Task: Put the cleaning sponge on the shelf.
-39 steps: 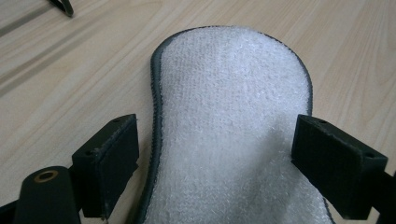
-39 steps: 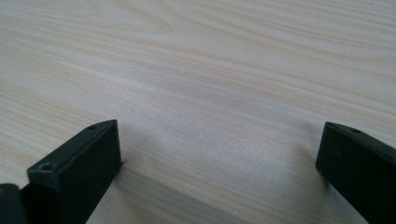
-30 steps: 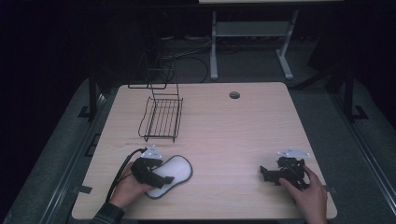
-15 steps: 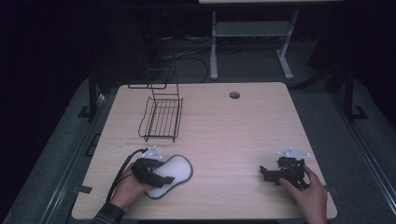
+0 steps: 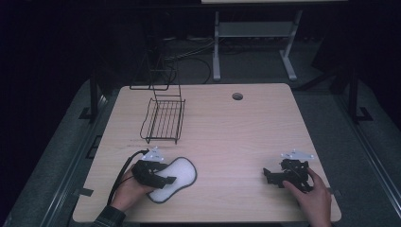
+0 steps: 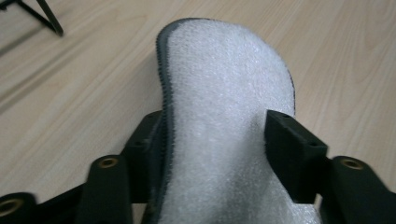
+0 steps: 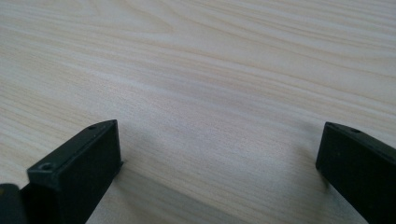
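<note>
The left gripper [image 5: 158, 176] has its two black fingers [image 6: 292, 154] closed on the white, peanut-shaped foam pad with a dark grey stitched edge [image 5: 176, 178], one finger on each side of the pad's narrow waist, and the foam is pinched in where they bite. The pad sits at the near left of the pale wood-grain desk [image 5: 236, 137], apparently resting on the surface or just off it; which of the two cannot be told. The step in hand looks like the pick-up: the grasp is made, the lift not yet. The black wire dish rack [image 5: 163, 118] stands farther back on the left, well apart from the pad, and seems the likeliest place for it to go, though that is only a guess. The next move would call for raising the pad clear of the desk and carrying it forward, keeping the squeeze steady, since soft foam can slip or fold. The right gripper [image 5: 276, 176] rests at the near right with its fingers [image 7: 77, 179] spread wide over bare wood, grasping nothing.
</note>
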`<state>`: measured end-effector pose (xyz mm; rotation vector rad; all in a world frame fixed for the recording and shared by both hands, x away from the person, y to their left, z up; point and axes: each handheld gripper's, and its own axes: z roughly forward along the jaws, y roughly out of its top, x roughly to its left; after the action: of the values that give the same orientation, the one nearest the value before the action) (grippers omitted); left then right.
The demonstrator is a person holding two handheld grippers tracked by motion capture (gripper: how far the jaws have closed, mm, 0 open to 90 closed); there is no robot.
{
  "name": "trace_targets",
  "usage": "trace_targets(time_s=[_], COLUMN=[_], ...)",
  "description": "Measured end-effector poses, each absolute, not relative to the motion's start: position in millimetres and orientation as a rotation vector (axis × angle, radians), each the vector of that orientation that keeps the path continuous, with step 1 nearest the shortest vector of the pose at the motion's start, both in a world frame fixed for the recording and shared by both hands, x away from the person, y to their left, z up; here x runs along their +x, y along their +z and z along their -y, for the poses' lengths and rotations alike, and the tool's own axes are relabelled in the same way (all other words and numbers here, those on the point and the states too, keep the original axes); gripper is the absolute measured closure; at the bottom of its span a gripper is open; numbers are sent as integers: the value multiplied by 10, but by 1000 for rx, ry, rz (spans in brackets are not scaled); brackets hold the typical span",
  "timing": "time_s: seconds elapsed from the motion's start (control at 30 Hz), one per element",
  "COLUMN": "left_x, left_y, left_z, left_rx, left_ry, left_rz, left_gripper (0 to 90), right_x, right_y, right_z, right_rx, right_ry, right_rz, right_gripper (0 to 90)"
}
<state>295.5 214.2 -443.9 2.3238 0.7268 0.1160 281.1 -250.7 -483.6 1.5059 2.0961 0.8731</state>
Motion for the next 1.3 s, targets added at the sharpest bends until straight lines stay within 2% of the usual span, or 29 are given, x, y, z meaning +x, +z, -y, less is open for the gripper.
trace_targets(time_s=[0.13, 0.93, 1.3], left_x=[2948, 2980, 2974], left_y=[-4405, -4265, -4179], left_z=[-2152, -2296, -2321], left_rx=[2304, 2142, 2096], left_ry=[109, -13, -47], left_rz=[-722, -736, -714], left_gripper=[488, 744, 805], right_x=[2811, 2811, 2811], right_y=[-4836, -4836, -4836], right_z=[2507, 2507, 2507], right_rx=[1506, 1506, 1506], right_ry=[873, 873, 873], right_rz=[-2096, -2096, -2096], right_gripper=[0, 0, 0])
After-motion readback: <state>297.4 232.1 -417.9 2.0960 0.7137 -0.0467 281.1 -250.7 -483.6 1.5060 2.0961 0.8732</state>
